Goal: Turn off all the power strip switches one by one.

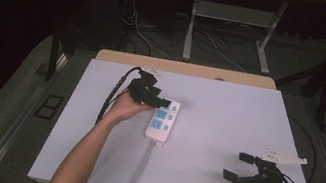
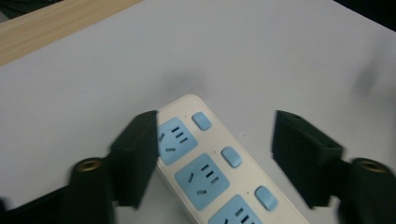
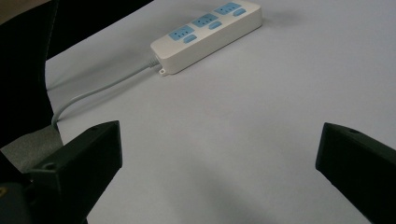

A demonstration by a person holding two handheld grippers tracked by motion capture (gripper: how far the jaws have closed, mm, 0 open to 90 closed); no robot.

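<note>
Left tool (image 1: 161, 102) released, jaws straddling power strip (image 1: 162, 120), contact unclear; right tool (image 1: 239, 167) released, well apart on tabletop (image 1: 227, 118).

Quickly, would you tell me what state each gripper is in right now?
Left gripper: open, jaws either side of the power strip, holding nothing.
Right gripper: open, empty, above the table.

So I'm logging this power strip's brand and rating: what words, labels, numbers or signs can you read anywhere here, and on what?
None can be read.
Power strip: white body, blue sockets and blue switches, with no print visible on its top face in the left gripper view.
Left gripper and right gripper: plain black, with no markings visible.
White table: no labels visible.
</note>
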